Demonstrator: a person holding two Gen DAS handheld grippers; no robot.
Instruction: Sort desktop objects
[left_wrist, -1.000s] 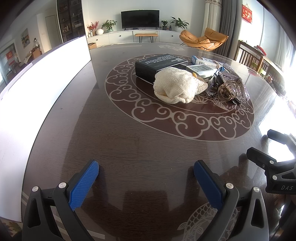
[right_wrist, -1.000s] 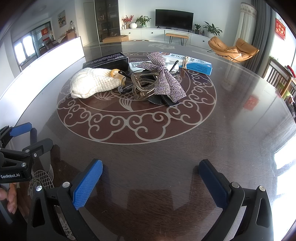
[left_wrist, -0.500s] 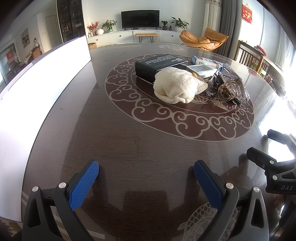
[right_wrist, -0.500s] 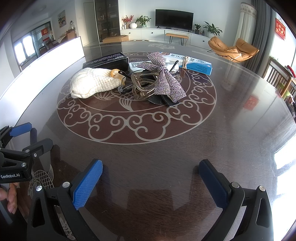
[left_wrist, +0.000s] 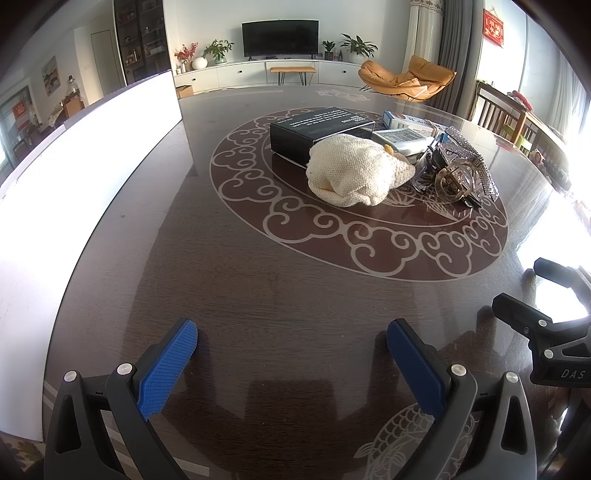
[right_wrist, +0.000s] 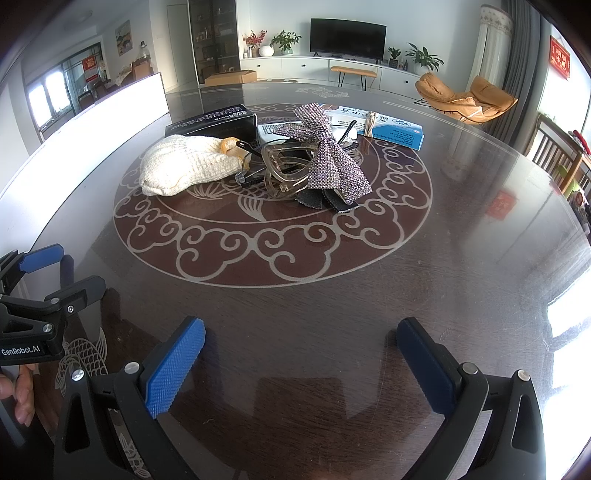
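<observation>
Both my left gripper (left_wrist: 291, 350) and right gripper (right_wrist: 301, 349) hover spread wide, holding nothing. The cluttered pile sits ahead at the table's (right_wrist: 461, 258) centre; the rhinestone bow (right_wrist: 327, 155) lies nearer my right, the knitted pouch (left_wrist: 354, 170) nearer my left.

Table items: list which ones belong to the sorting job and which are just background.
To sort:
black box
knitted cloth
sparkly bow
clear hair claw
blue and white box

Background:
television
orange chair
potted plants
white board

Both the left gripper and the right gripper are open and empty.
</observation>
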